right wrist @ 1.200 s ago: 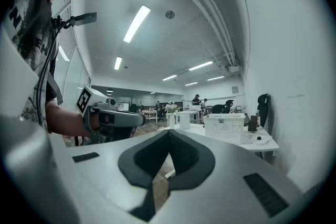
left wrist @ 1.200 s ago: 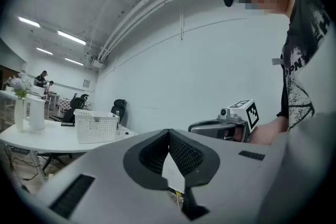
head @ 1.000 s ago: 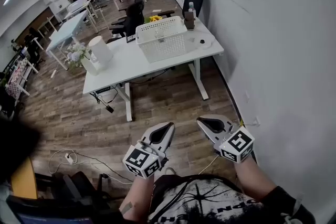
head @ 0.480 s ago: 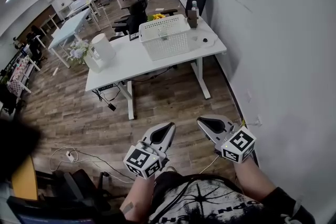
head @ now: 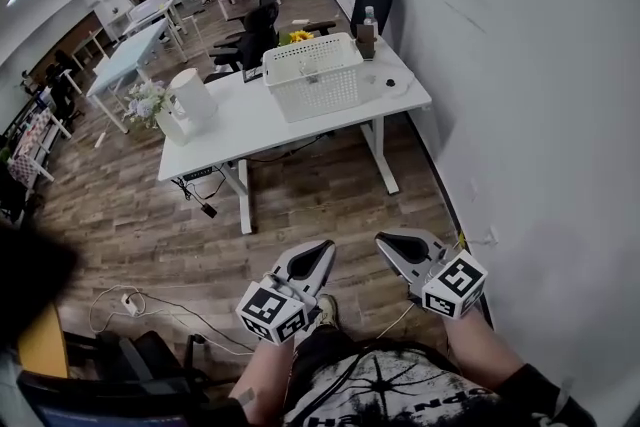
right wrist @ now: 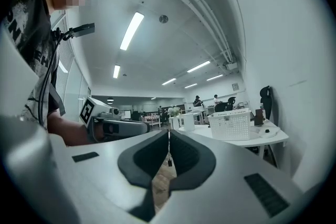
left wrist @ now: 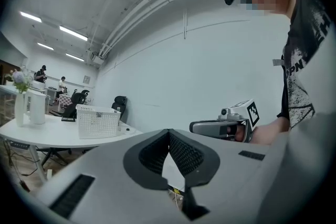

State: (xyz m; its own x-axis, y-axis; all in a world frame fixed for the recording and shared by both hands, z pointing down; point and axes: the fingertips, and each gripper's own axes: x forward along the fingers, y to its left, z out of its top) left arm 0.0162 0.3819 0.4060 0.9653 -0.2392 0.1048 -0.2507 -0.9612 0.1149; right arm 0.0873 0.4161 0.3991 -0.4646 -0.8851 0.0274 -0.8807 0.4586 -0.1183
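The left gripper and right gripper are hovering side by side over the wooden floor, fingers closed on nothing, well apart from the white basket on the far surface; holding them level and apart seems wisest.

A white mesh basket stands upright on the white desk.

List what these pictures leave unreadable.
White basket contents: head view, too small to tell.
Bottle label: head view, too small.
What lies under the left hand-held gripper: left gripper view, its own body blocks it.
Head view's lower-left corner: a dark blurred shape covers it.
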